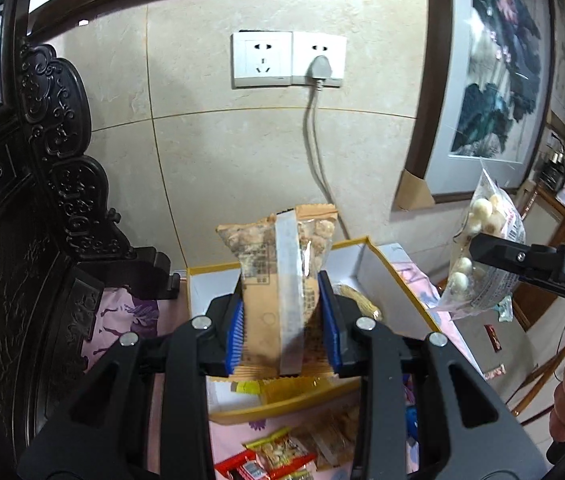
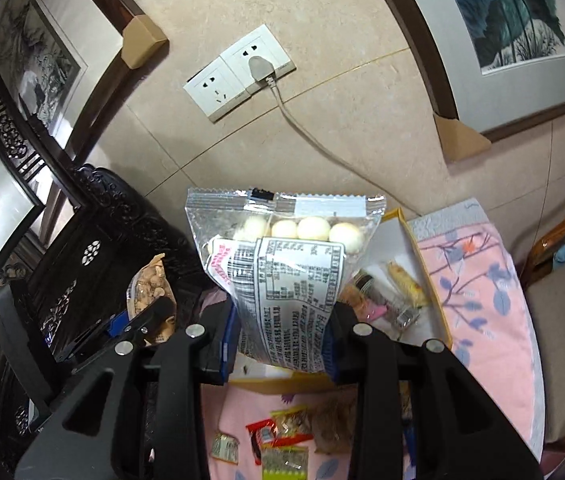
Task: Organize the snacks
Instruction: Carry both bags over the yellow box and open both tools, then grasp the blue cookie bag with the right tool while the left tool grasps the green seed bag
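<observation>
My left gripper is shut on a tan snack packet with a clear window of brown pieces, held upright above a white box with a yellow rim. My right gripper is shut on a clear bag of white round balls, held above the same box. In the left wrist view the right gripper with its bag is at the right. In the right wrist view the left gripper with the tan packet is at the left.
The box holds several small wrapped snacks. More loose packets lie on the pink floral cloth in front of the box. A dark carved wooden cabinet stands at the left. A tiled wall with sockets is behind.
</observation>
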`<control>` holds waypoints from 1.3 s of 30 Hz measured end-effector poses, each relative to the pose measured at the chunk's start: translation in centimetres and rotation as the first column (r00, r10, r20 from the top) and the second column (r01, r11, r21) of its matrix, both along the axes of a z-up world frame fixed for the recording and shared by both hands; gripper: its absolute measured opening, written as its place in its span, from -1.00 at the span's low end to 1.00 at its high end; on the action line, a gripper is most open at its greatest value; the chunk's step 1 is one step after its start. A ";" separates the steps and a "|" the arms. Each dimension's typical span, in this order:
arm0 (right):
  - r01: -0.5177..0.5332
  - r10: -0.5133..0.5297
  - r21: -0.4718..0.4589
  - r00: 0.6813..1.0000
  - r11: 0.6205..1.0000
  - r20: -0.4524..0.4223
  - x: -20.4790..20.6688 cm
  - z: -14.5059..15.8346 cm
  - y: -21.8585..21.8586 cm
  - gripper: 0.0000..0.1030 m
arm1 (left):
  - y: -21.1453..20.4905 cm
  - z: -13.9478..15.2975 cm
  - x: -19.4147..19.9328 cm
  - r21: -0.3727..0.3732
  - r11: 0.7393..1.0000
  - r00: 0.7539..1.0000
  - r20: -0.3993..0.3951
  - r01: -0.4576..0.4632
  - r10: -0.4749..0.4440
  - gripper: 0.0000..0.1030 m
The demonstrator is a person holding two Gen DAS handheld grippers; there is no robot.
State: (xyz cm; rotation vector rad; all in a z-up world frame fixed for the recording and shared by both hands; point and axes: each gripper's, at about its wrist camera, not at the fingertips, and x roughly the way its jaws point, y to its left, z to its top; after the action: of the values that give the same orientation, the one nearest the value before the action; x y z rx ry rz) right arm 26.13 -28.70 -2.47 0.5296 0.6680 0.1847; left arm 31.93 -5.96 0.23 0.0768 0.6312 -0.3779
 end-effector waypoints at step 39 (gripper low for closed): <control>-0.031 -0.013 -0.124 0.941 0.992 -0.339 -13.5 -14.1 0.0 0.38 | 6.8 -10.4 -13.4 0.078 0.985 0.960 -0.228 -0.151 0.165 0.96</control>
State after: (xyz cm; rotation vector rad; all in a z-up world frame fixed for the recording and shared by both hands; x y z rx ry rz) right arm 12.63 -28.74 -16.57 0.4380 1.0125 0.0573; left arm 18.57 0.79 -10.17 0.0386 0.8762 -0.2143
